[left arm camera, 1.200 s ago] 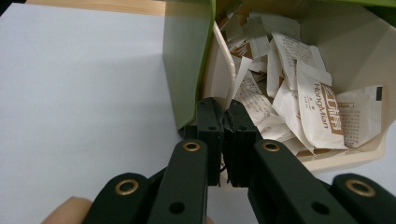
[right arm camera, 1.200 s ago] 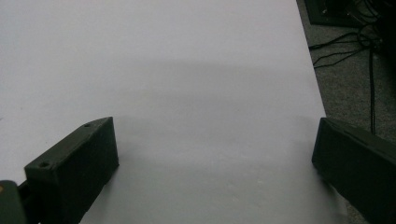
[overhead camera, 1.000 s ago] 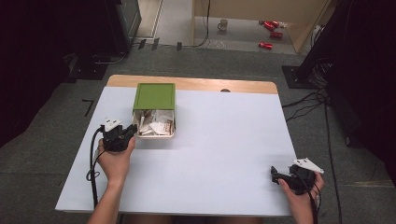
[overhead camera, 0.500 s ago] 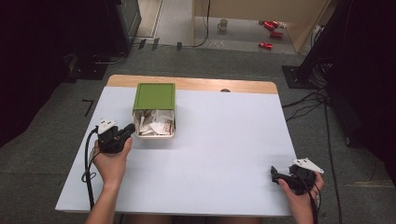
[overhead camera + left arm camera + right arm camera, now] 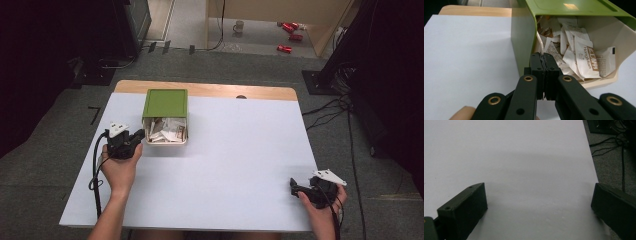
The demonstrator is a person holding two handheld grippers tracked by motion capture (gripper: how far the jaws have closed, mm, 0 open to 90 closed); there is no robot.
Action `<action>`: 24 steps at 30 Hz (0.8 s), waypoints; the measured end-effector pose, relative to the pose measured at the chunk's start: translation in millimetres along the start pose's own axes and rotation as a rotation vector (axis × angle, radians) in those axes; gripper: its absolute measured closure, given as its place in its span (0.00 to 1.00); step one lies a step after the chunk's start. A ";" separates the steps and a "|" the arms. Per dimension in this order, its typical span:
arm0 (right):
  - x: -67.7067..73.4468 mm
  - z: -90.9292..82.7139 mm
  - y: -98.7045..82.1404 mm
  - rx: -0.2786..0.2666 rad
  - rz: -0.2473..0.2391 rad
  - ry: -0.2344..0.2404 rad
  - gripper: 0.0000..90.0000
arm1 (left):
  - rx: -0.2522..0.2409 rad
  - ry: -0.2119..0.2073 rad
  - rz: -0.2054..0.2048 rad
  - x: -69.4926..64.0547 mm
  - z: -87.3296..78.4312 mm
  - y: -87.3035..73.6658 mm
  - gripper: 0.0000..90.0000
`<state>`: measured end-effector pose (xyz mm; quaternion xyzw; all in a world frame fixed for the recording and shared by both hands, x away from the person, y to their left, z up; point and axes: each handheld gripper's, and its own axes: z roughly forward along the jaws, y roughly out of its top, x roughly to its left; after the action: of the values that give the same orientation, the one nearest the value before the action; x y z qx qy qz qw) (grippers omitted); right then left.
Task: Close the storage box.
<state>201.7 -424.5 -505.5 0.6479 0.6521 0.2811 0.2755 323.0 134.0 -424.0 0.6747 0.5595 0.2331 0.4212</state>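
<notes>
My left jaws [image 5: 545, 65] have drawn back from the box [image 5: 165, 103], clenched on nothing; right jaws [image 5: 536, 202] gape wide.

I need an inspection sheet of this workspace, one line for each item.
Surface: white table, wooden strip at far edge.
Job's things: green-lidded box, open toward the person, full of paper sachets.
Clutter: nothing seen on the table.
Grippers: left gripper shut at the box's open front, whether it pinches something cannot be told; right gripper open above bare table.
Cables: one trails from each gripper; more on the floor at right.
Surroundings: grey floor, mug, red cans.
</notes>
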 end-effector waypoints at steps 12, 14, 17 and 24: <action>0.1 0.0 0.0 0.000 0.003 -0.001 0.00 | 0.006 0.031 0.017 -3.0 6.6 5.1 1.00; 0.0 -0.1 0.0 0.001 0.001 -0.001 0.00 | 0.007 0.030 0.020 -3.1 7.1 5.8 1.00; 0.1 0.1 0.1 -0.001 0.001 0.000 0.00 | 0.007 0.034 0.029 -3.8 7.4 5.8 1.00; 0.0 -0.1 -0.1 0.001 0.001 -0.001 0.00 | -0.005 0.012 0.005 -0.7 7.0 3.5 1.00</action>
<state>201.6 -424.5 -505.5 0.6484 0.6518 0.2808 0.2755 330.4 131.1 -424.7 0.6737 0.5597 0.2396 0.4189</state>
